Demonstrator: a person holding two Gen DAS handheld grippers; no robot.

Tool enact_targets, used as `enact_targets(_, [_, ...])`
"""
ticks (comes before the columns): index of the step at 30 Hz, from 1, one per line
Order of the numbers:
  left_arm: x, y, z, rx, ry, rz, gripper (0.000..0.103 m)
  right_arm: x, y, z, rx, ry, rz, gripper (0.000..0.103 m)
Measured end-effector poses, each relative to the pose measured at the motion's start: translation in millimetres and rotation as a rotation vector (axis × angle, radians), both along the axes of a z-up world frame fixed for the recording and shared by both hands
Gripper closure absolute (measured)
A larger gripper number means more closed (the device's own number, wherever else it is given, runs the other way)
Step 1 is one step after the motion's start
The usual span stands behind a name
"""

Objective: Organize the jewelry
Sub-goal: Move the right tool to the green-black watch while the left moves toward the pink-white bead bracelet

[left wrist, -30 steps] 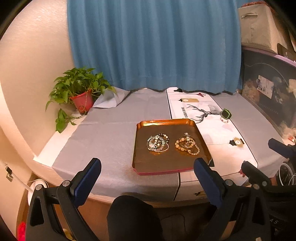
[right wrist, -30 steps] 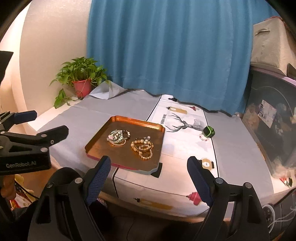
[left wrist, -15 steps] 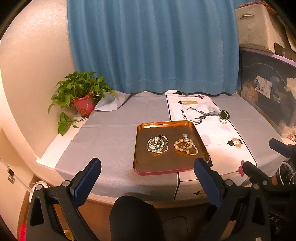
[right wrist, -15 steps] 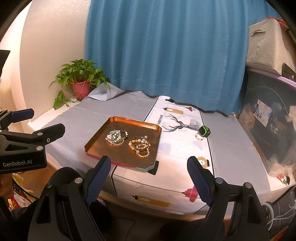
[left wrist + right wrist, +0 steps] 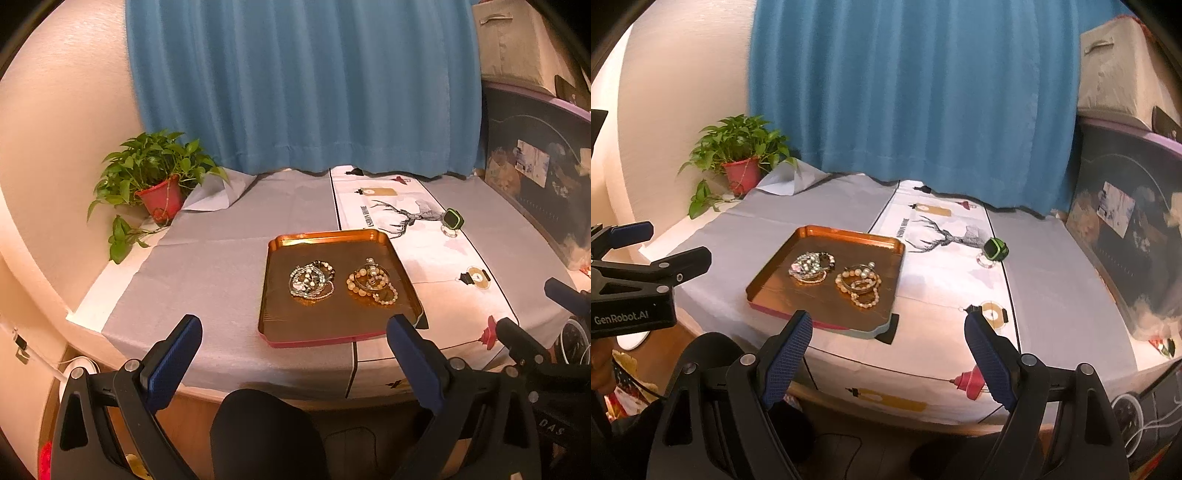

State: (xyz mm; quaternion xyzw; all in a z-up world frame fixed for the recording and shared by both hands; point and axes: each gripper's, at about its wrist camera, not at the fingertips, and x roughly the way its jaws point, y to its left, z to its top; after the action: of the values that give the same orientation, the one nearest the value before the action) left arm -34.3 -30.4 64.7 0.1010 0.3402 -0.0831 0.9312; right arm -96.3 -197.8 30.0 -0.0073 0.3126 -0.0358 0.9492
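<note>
A copper tray [image 5: 295, 325] [image 5: 768, 291] lies near the table's front edge. On it sit two heaps of bead bracelets: a silvery-green heap [image 5: 311, 280] [image 5: 812, 265] on the left and a pearly gold heap [image 5: 372, 283] [image 5: 860, 282] on the right. My left gripper [image 5: 293, 334] is open and empty, short of the tray's near edge. My right gripper [image 5: 888, 332] is open and empty, off the tray's right front corner. A green-cased ring [image 5: 452, 220] [image 5: 993, 253] rests on the white deer runner.
A potted plant [image 5: 155, 181] [image 5: 738, 162] stands at the back left corner. A blue curtain [image 5: 303, 85] hangs behind the table. A dark box [image 5: 1130, 240] stands along the right side. The grey cloth [image 5: 207, 266] covers the table's left half.
Both grippers have drawn slightly back and up from the table; the tray looks a little further away. Both stay open. The jewelry has not moved.
</note>
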Motion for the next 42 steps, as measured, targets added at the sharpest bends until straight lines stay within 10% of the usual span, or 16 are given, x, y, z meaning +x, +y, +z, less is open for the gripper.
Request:
enact_targets(13, [74, -36, -28, 0.002, 0.078, 0.028, 0.003, 66, -112, -41, 0.086, 0.066, -0.175, 0.018])
enact_targets(31, [204, -117, -78, 0.057, 0.187, 0.029, 0.004, 358, -264, -150, 0.15, 0.284, -0.277, 0.018])
enact_targets(42, [250, -222, -90, 0.002, 0.245, -0.136, 0.004, 326, -356, -162, 0.162, 0.287, -0.385, 0.018])
